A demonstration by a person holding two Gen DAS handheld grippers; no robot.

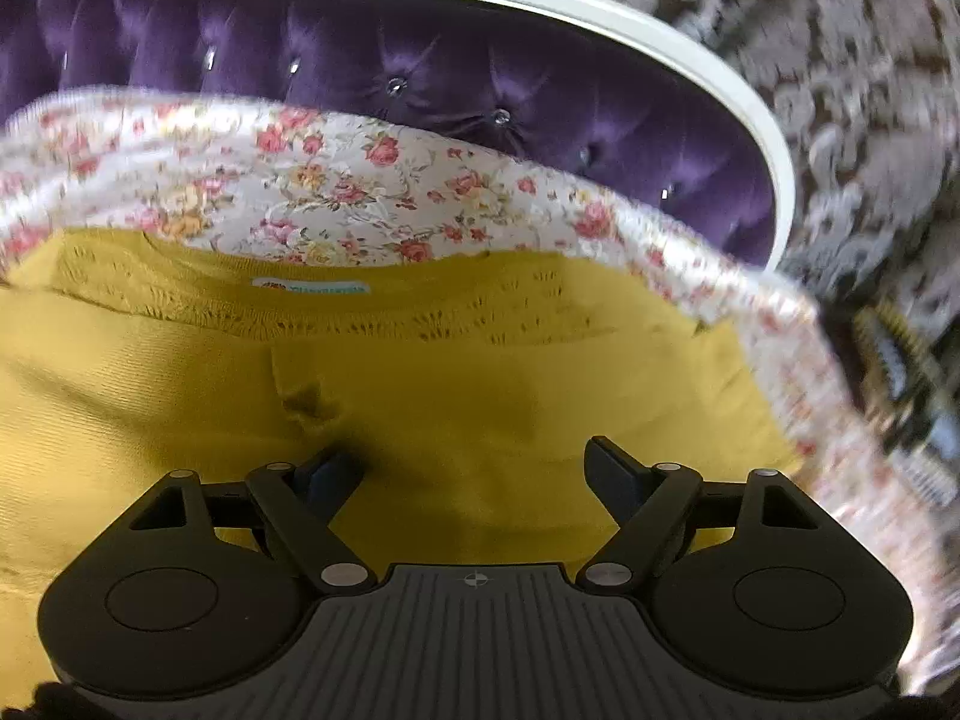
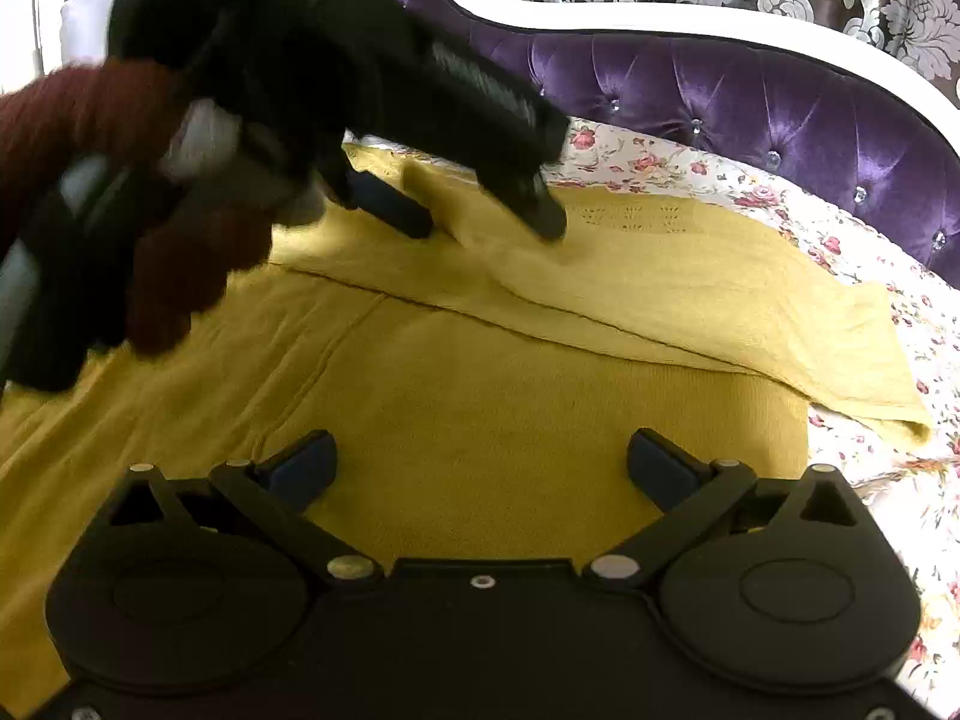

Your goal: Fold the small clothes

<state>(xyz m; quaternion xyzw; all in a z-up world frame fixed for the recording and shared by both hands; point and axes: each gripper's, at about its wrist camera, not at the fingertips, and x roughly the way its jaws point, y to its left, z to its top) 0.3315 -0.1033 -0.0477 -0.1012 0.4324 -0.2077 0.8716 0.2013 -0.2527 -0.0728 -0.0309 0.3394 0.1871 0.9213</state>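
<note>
Yellow knit garment [image 2: 540, 420] flat on floral sheet [image 2: 690, 171]; left tongs [image 1: 474, 468], right tongs [image 2: 480, 468] agape above it, gripping nothing.

Matt knitted yellow garment [image 2: 540, 420]; glossy tufted purple velvet headboard [image 2: 750, 102].

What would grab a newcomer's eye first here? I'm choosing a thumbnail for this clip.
The mustard-yellow knit garment fills the middle, spread on a floral bedsheet with one side folded over. Behind it curves a tufted purple headboard with a white frame. The left gripper, held by a hand in a dark red fuzzy sleeve, reaches down onto the fold, while the right gripper hovers open above the cloth.
</note>
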